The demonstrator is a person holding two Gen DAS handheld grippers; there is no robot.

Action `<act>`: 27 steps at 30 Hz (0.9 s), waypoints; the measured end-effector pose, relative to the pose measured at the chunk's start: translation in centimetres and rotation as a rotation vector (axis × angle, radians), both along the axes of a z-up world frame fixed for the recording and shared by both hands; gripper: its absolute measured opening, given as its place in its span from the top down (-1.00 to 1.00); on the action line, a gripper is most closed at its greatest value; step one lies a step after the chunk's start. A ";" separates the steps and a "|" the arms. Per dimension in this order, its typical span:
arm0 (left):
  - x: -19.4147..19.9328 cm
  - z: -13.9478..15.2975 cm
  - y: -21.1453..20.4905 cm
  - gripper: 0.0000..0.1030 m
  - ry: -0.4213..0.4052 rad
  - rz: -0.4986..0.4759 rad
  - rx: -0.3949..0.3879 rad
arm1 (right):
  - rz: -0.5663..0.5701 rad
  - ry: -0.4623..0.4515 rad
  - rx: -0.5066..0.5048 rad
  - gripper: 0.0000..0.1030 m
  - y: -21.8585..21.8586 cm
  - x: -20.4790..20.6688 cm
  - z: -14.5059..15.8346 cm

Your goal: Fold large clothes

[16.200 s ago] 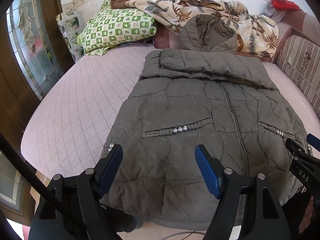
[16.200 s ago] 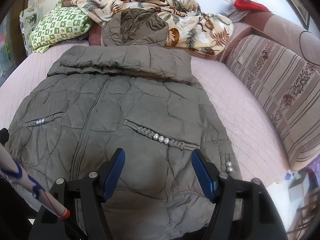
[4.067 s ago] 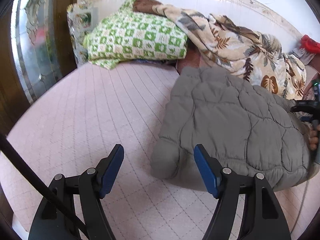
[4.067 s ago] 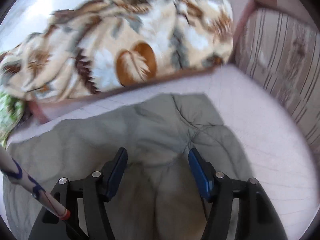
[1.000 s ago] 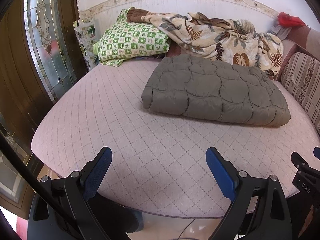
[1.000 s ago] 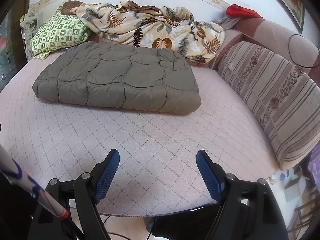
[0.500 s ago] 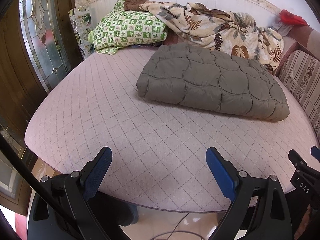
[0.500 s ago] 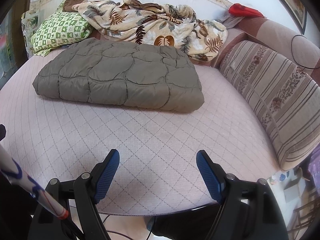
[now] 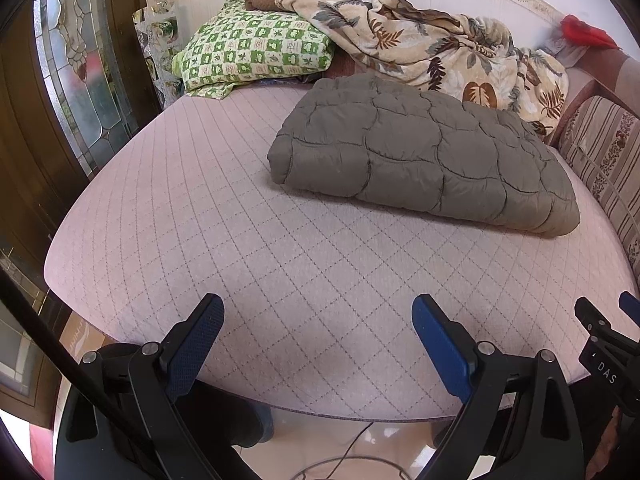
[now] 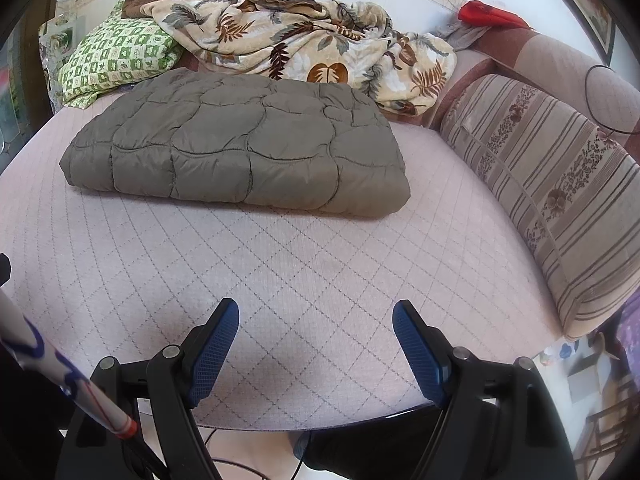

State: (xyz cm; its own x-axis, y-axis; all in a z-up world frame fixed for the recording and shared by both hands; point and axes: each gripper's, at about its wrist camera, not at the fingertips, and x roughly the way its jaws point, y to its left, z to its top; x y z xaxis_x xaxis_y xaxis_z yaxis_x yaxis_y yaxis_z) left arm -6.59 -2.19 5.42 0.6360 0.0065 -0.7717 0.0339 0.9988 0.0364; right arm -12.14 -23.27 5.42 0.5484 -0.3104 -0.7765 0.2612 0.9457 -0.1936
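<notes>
The grey quilted jacket (image 9: 420, 156) lies folded into a thick rectangle on the pink mattress (image 9: 256, 240), toward its far side, also shown in the right wrist view as the jacket (image 10: 244, 148). My left gripper (image 9: 316, 312) hovers open above the mattress's near edge, well short of the jacket, nothing between its blue pads (image 9: 438, 344). My right gripper (image 10: 316, 316) is open too, over the near edge of the mattress (image 10: 304, 280), empty. The right gripper's tip (image 9: 600, 344) shows at the left view's right margin.
A green checked pillow (image 9: 252, 52) and a leaf-print blanket (image 9: 432, 48) pile against the back wall. A striped cushion (image 10: 560, 184) lines the right side. A stained-glass door (image 9: 76, 64) stands left. A red cloth (image 10: 492, 14) sits on the headboard. A cable lies on the floor (image 9: 352, 448) below.
Both grippers have edged slightly closer to the bed and tilted over the last second; the folded jacket has not moved. Both stay open and empty.
</notes>
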 end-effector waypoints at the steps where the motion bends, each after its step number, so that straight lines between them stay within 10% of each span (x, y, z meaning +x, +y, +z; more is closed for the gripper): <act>1: 0.1 -0.1 0.0 -0.83 0.003 -0.001 -0.001 | 0.000 0.001 0.000 -0.61 0.0 0.0 0.0; 27: 1.2 -1.8 0.4 -0.83 0.070 -0.009 -0.023 | -0.003 0.034 0.009 -0.61 0.3 0.9 -1.3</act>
